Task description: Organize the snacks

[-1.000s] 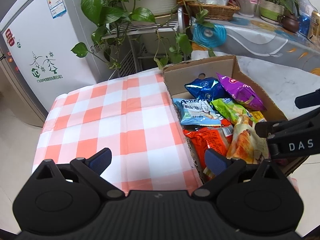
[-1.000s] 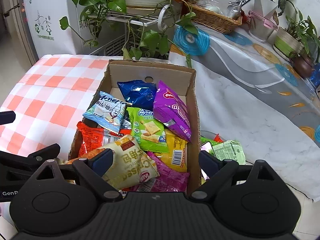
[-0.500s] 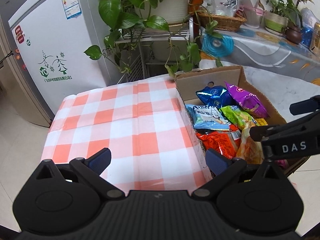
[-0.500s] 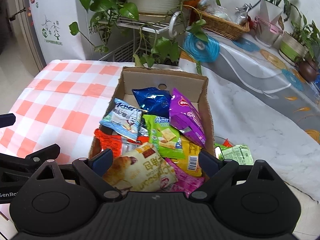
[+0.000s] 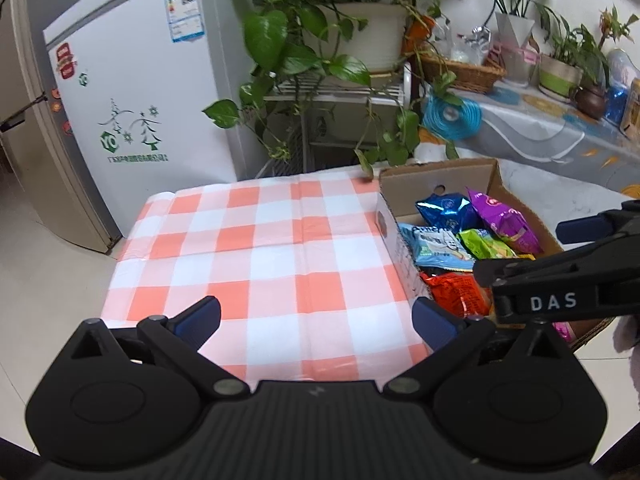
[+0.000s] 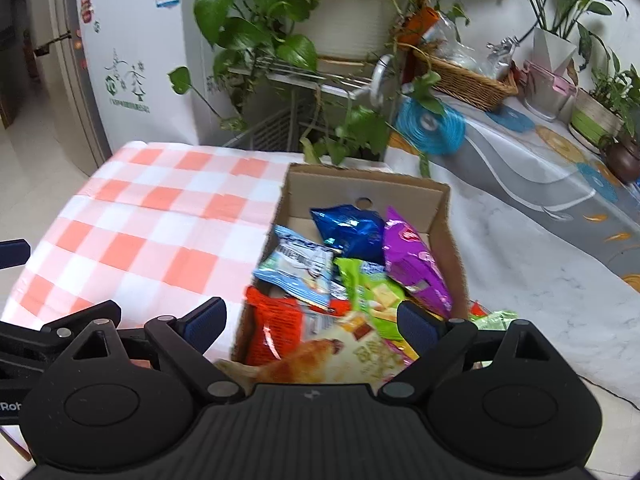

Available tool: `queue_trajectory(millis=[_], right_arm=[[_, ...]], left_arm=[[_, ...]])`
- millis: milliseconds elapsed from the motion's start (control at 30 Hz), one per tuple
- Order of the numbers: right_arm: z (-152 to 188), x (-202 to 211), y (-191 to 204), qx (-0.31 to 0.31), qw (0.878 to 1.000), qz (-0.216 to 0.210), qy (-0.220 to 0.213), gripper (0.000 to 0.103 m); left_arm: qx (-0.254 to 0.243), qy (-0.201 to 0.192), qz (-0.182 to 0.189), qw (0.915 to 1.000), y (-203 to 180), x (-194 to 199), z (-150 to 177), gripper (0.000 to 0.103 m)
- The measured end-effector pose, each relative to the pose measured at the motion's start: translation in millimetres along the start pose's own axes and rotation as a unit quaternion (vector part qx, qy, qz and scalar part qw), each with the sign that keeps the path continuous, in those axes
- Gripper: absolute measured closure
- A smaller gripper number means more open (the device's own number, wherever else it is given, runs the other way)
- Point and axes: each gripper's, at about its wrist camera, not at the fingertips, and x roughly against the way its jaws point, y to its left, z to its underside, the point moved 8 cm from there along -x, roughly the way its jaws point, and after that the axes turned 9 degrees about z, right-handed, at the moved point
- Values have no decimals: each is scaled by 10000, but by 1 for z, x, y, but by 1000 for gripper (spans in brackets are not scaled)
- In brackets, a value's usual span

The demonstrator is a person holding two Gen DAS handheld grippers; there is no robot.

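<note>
An open cardboard box (image 6: 436, 208) (image 5: 436, 172) sits at the right edge of the orange-and-white checked tablecloth (image 5: 272, 256) (image 6: 160, 220). It holds several snack packets: blue (image 6: 350, 230), purple (image 6: 416, 262), green (image 6: 372, 288), light blue (image 6: 298, 266), orange-red (image 6: 274, 330) and a croissant packet (image 6: 340, 356) at the near end. My right gripper (image 6: 312, 318) is open and empty, raised above the box's near end. My left gripper (image 5: 316, 318) is open and empty above the cloth, left of the box. The right gripper shows side-on in the left wrist view (image 5: 560, 268).
A white fridge (image 5: 132, 100) stands at the back left. A potted vine on a metal rack (image 5: 340, 52) stands behind the table. A marble-patterned surface (image 6: 532, 276) lies right of the box, with loose green packets (image 6: 494, 318) beside it. A basket (image 6: 464, 76) and plants sit on the far counter.
Both grippers have pulled back and risen, so the box and table look smaller and farther away. Both stayed open and empty. The snacks in the box have not moved.
</note>
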Motion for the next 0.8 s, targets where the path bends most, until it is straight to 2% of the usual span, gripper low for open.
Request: queue_trajectory(millis=[100, 267, 367, 667, 800], right_arm=[[0, 1, 11, 59, 10000, -56, -29, 7], [0, 1, 34, 178, 9997, -157, -58, 7], [0, 2, 49, 227, 9992, -304, -90, 2], [-1, -10, 81, 421, 9989, -208, -37, 1], [-2, -13, 92, 397, 9988, -286, 7, 1]], left_arm=[[-81, -46, -110, 9999, 8, 6, 3, 2], [91, 82, -22, 9999, 24, 12, 13, 2], [69, 136, -47, 9999, 31, 13, 20, 1], [83, 405, -404, 9983, 72, 14, 40, 1], [351, 542, -529, 9965, 99, 14, 51, 1]])
